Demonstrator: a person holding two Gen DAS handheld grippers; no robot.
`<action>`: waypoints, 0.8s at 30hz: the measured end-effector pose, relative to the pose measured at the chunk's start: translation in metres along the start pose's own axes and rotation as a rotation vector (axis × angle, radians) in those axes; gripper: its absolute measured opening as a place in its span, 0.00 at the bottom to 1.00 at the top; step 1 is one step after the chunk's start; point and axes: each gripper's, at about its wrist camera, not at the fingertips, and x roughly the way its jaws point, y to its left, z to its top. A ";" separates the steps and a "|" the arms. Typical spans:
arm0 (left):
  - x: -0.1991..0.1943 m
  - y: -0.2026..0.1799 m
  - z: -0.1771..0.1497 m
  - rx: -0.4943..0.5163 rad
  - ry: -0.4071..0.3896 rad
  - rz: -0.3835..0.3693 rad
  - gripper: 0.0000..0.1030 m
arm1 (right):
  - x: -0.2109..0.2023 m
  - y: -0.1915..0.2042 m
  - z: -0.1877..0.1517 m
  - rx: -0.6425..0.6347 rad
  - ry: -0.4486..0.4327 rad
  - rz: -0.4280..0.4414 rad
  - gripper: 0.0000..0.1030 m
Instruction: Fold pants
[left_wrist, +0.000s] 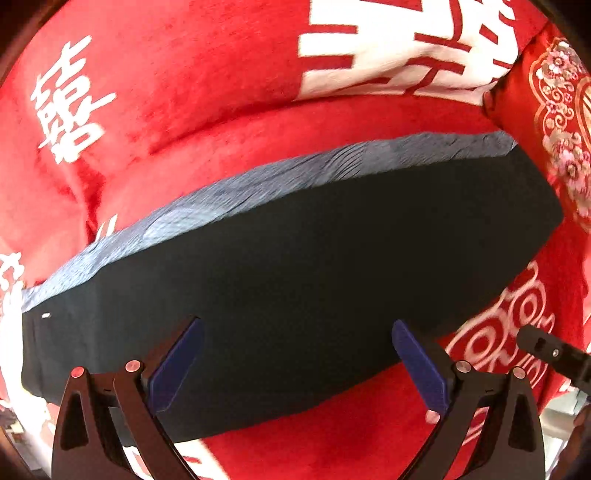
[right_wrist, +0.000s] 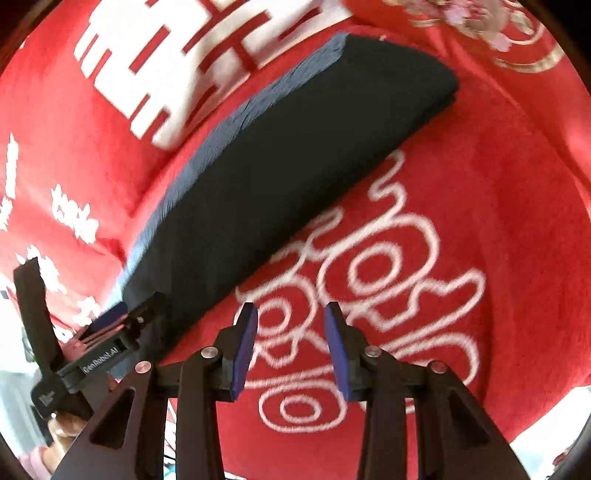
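The dark pants (left_wrist: 295, 266) lie folded into a long flat block on the red blanket (left_wrist: 207, 74), with a grey ribbed waistband (left_wrist: 280, 173) along the far edge. My left gripper (left_wrist: 295, 328) is open wide and empty, hovering over the near edge of the pants. In the right wrist view the pants (right_wrist: 280, 166) run diagonally from lower left to upper right. My right gripper (right_wrist: 290, 314) is open and empty over the blanket, just right of the pants. The left gripper (right_wrist: 110, 325) shows at the pants' near end.
The red blanket (right_wrist: 498, 221) with white characters and swirl patterns covers the whole surface. A red and gold embroidered cushion (left_wrist: 565, 122) lies at the far right. The right gripper's tip (left_wrist: 546, 347) shows at the right edge of the left wrist view.
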 end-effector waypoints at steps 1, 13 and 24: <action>-0.001 -0.008 0.004 -0.004 -0.002 -0.003 0.99 | -0.001 -0.005 0.005 0.015 -0.013 0.010 0.40; 0.043 -0.025 0.037 -0.081 0.043 0.046 0.99 | -0.001 -0.061 0.050 0.221 -0.146 0.163 0.46; 0.047 -0.020 0.030 -0.138 0.032 0.024 0.99 | 0.006 -0.077 0.069 0.273 -0.229 0.244 0.46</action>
